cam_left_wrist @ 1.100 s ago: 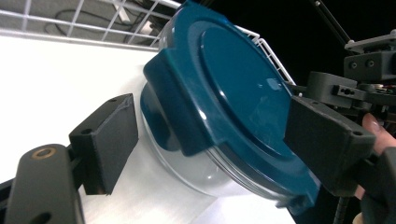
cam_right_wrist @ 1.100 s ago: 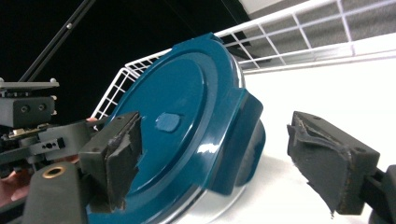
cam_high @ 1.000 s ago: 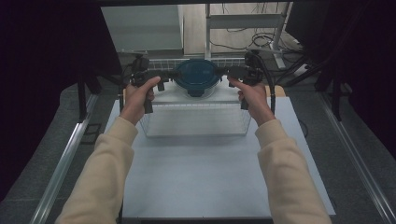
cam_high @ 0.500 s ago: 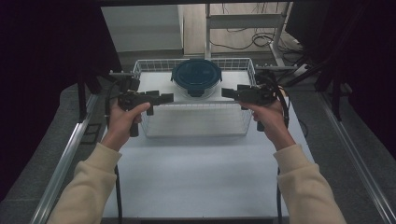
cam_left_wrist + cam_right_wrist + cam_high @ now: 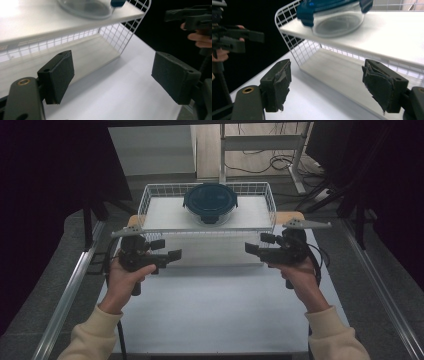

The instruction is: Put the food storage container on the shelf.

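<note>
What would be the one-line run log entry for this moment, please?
left gripper: open, empty | right gripper: open, empty | container: lidded, on wire rack top shelf

Cut-off edges and hidden parts

In the left gripper view the glass container (image 5: pixel 85 7) on the wire rack (image 5: pixel 130 27) is cropped by the top edge, its lid unseen but for one blue clasp; the right gripper (image 5: pixel 192 18) runs off the right edge. In the right gripper view the container's blue lid (image 5: pixel 329 6) is cropped at the top, and the left gripper (image 5: pixel 232 40) is blurred.
</note>
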Demonstrator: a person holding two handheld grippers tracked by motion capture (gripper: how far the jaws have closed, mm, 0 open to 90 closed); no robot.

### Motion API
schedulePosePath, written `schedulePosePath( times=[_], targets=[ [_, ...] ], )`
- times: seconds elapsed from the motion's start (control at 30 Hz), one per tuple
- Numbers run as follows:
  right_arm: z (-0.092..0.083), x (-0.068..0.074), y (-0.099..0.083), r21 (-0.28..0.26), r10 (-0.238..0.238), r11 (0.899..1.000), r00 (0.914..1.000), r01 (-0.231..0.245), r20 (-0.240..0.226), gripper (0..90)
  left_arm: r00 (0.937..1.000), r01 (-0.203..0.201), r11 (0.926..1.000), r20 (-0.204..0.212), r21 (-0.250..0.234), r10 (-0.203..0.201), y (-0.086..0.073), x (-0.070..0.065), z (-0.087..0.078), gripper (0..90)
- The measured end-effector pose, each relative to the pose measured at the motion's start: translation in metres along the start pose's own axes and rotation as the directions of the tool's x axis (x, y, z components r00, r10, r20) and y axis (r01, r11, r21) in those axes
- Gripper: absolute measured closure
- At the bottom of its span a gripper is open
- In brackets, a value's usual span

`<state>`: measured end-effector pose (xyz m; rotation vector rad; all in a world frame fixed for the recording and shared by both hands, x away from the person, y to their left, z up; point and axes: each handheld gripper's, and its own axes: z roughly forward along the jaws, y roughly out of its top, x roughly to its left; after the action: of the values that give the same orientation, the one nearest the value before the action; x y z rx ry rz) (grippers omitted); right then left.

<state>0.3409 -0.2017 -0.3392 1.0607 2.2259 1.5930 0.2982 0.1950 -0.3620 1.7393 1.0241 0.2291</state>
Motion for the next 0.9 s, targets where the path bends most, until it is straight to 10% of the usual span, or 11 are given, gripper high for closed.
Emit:
schedulePosePath(
  times=[0.27,0.9],
  targets=[
    [-0.015,0.007,-0.044,0.005,-0.072,0.997,0.997,0.072,0.028,22.5,0.9985,-0.029,0.9993,-0.046,0.022,0.03,-0.043,-0.007,-0.002,18.1],
    [-0.021,-0.016,-0.17,0.163,-0.035,0.987,0.9913,0.014,0.127,22.1,0.9924,0.033,0.9803,-0.122,0.195,-0.009,-0.153,0.007,0.018,17.9]
  ],
)
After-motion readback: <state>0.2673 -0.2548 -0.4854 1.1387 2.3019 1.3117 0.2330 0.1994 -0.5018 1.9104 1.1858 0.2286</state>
